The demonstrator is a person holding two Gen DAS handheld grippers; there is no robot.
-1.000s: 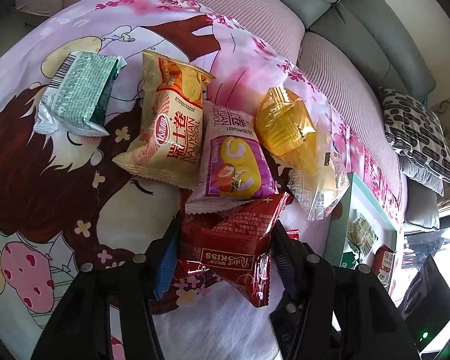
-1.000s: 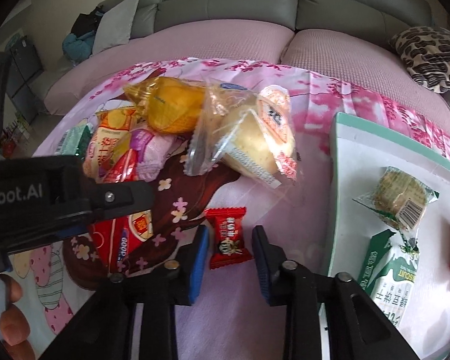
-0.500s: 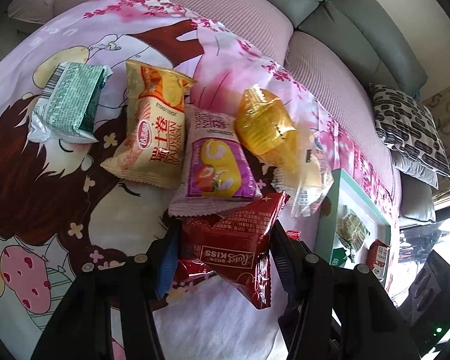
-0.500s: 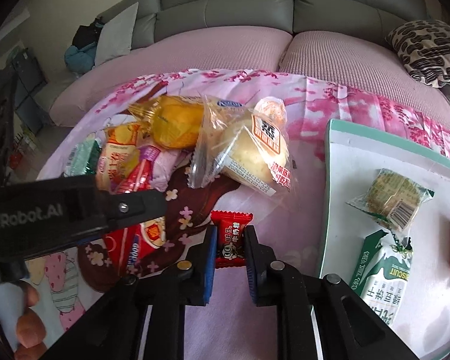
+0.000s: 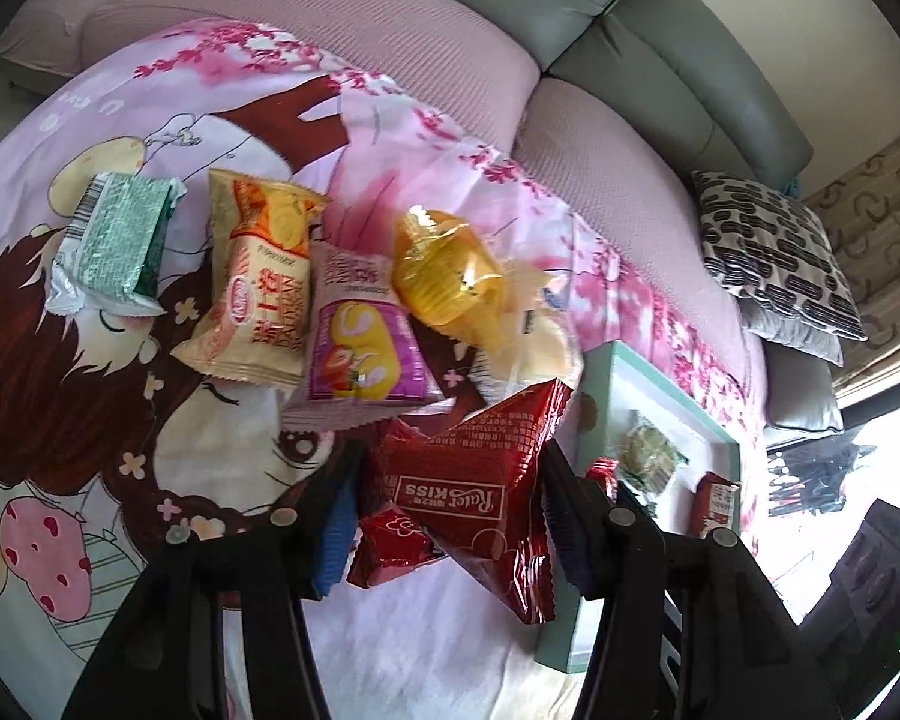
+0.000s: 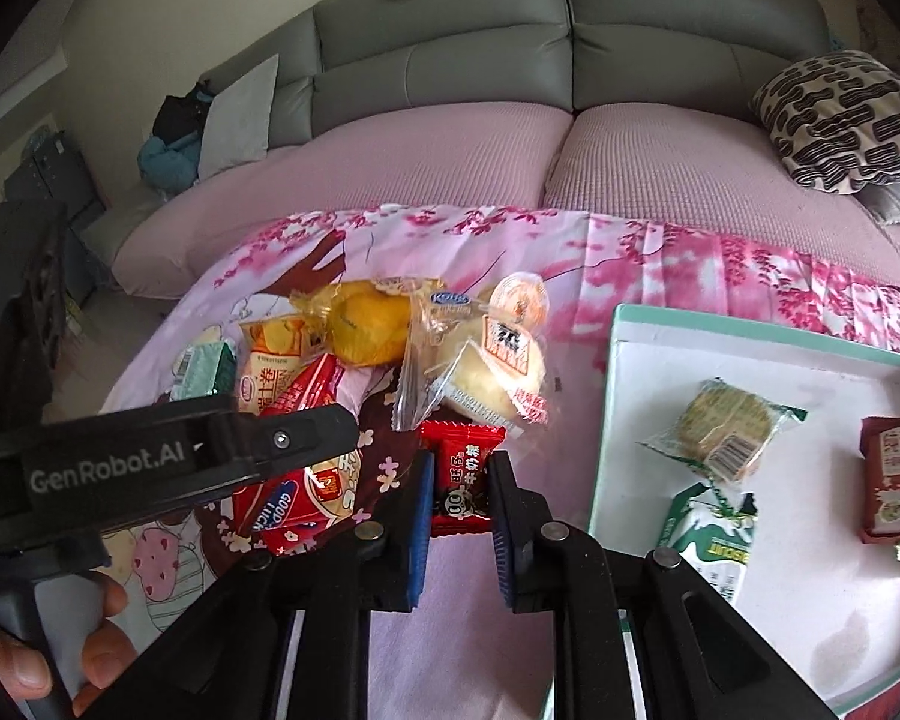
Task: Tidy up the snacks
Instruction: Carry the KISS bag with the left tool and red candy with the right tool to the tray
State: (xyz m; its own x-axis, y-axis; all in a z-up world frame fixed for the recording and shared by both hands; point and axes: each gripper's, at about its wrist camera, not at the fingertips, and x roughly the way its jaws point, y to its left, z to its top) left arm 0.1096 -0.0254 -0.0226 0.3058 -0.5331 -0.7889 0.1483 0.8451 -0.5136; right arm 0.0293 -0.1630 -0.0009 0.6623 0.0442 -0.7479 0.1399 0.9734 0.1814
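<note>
Candy (image 6: 461, 483) sat pinched in our right gripper (image 6: 461, 516), just off the tray's (image 6: 750, 333) left edge; our left gripper (image 5: 447, 516) clamped the red packet (image 5: 480, 480) above the cloth (image 5: 222, 438). We judged both should clear the rim before release, landing on bare tray beside the three snacks there.

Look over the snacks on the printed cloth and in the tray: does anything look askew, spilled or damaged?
Nothing is spilled or torn. The loose snacks simply lie overlapped: the purple cake packet partly covers the cream roll packet, and the yellow cake leans on the clear-wrapped bun. The tray holds three packets apart.
</note>
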